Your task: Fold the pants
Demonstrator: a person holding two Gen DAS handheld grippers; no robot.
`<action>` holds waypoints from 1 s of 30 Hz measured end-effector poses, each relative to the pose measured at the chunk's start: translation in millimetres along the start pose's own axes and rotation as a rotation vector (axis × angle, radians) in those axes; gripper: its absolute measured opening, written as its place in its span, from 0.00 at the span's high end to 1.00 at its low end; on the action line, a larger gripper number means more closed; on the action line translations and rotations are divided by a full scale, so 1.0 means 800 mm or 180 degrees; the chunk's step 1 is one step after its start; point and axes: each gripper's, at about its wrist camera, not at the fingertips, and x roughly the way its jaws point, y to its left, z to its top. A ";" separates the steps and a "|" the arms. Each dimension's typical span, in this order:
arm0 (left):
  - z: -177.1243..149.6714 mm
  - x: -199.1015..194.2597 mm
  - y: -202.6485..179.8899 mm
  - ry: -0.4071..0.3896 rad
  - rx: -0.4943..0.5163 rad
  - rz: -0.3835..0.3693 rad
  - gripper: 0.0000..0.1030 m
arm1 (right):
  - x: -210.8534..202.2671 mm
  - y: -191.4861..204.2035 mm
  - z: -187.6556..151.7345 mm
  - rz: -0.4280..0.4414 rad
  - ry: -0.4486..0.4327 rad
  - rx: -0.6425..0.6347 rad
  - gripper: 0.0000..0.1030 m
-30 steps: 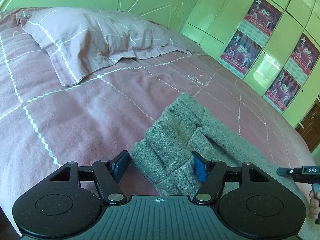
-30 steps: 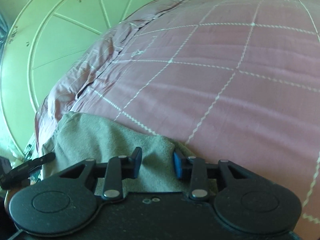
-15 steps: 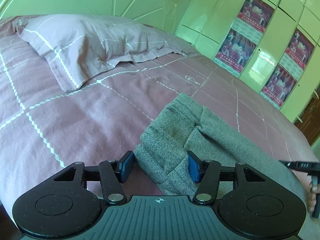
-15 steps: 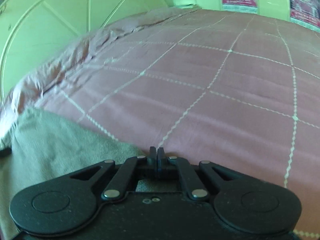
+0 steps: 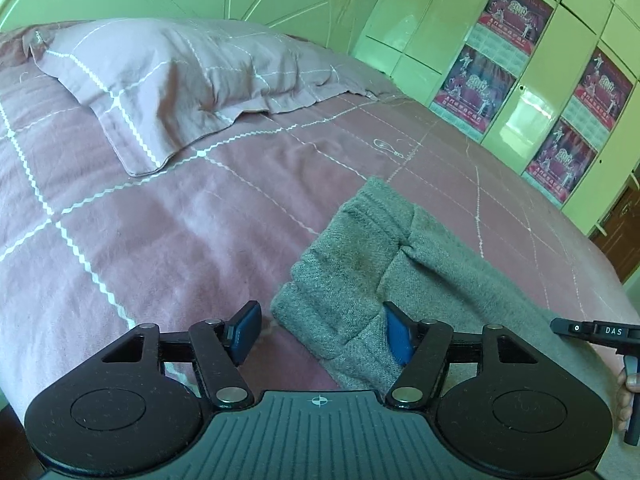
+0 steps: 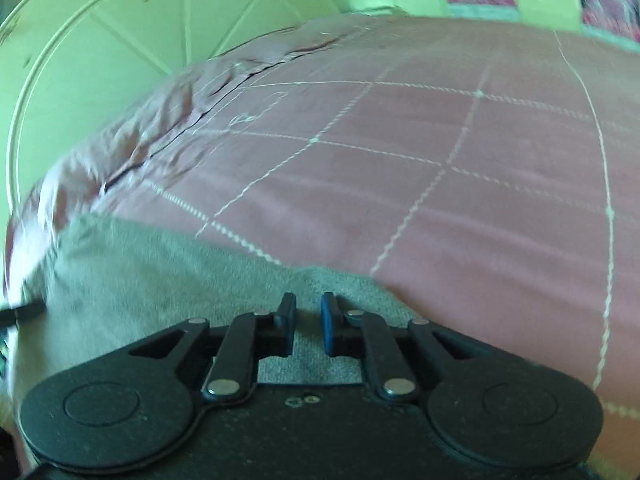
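Grey knit pants (image 5: 372,272) lie on the pink bed. Their ribbed waistband end lies nearest in the left wrist view. My left gripper (image 5: 322,334) is open, its blue fingers straddling the near waistband corner, one pad on each side. In the right wrist view the same grey pants (image 6: 132,276) lie flat under and left of my right gripper (image 6: 306,322). Its jaws stand a small gap apart above the cloth edge, gripping nothing. The right gripper's tip also shows at the right edge of the left wrist view (image 5: 592,330).
The pink bedspread (image 5: 168,232) with white zigzag grid lines covers the bed. A matching pillow (image 5: 176,80) lies at the head. A green headboard (image 6: 100,40) and green wardrobe doors with posters (image 5: 516,60) stand behind.
My right gripper was shut half a second ago and now stands slightly apart over the pants edge. My left gripper stayed open around the waistband corner, with the view shifting slightly.
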 end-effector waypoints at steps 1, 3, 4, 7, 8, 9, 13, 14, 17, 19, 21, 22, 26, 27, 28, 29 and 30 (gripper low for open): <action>0.001 -0.005 -0.001 -0.0016 0.0005 -0.0003 0.36 | -0.011 0.011 -0.001 -0.0057 -0.0075 -0.0112 0.93; 0.003 -0.020 -0.007 -0.0124 0.0061 0.0026 0.36 | -0.033 0.026 -0.007 0.0018 -0.0209 -0.0185 0.88; 0.004 -0.029 -0.015 -0.0210 0.0136 0.0074 0.36 | -0.042 0.032 -0.011 0.0159 -0.0265 -0.0175 0.88; 0.010 -0.054 -0.045 -0.0532 0.0363 0.0048 0.36 | -0.054 0.058 -0.023 0.0448 -0.0359 -0.0204 0.85; 0.014 -0.057 -0.056 -0.0603 0.0449 0.0004 0.36 | -0.050 0.069 -0.024 0.0585 -0.0335 -0.0183 0.84; 0.017 -0.055 -0.069 -0.0633 0.0568 -0.0053 0.36 | -0.043 0.082 -0.025 0.0700 -0.0292 -0.0138 0.84; 0.018 -0.008 -0.087 -0.0117 0.0770 -0.0066 0.36 | 0.010 0.111 -0.034 0.0561 0.0074 -0.0071 0.85; 0.013 0.005 -0.083 -0.0023 0.0822 0.0004 0.36 | 0.020 0.105 -0.036 0.0410 0.0133 -0.0020 0.97; 0.002 0.000 -0.081 -0.0093 0.1059 -0.0034 0.36 | 0.001 0.062 -0.039 0.0344 -0.0005 0.0487 0.98; -0.003 -0.018 -0.086 -0.0241 0.1187 0.0006 0.36 | -0.042 0.040 -0.047 0.0174 -0.0343 0.0506 0.83; -0.011 -0.031 -0.091 -0.0355 0.1245 0.0018 0.34 | -0.074 0.013 -0.061 0.0117 -0.0491 0.0569 0.80; -0.016 -0.029 -0.094 -0.0333 0.1283 0.0047 0.28 | -0.081 0.000 -0.069 0.0016 -0.0431 0.0582 0.81; -0.040 -0.015 -0.120 -0.0351 0.1679 0.0306 0.12 | -0.106 -0.053 -0.112 -0.0298 -0.0253 0.0742 0.89; -0.044 -0.014 -0.127 -0.0353 0.1773 0.0368 0.10 | -0.118 -0.061 -0.121 -0.0346 -0.0279 0.0803 0.89; -0.048 -0.015 -0.133 -0.0360 0.1829 0.0422 0.09 | -0.129 -0.066 -0.128 -0.0431 -0.0307 0.0797 0.89; -0.050 -0.017 -0.138 -0.0361 0.1833 0.0454 0.09 | -0.138 -0.071 -0.134 -0.0502 -0.0325 0.0791 0.89; -0.048 -0.018 -0.138 -0.0361 0.1806 0.0465 0.09 | -0.147 -0.074 -0.142 -0.0552 -0.0332 0.0794 0.89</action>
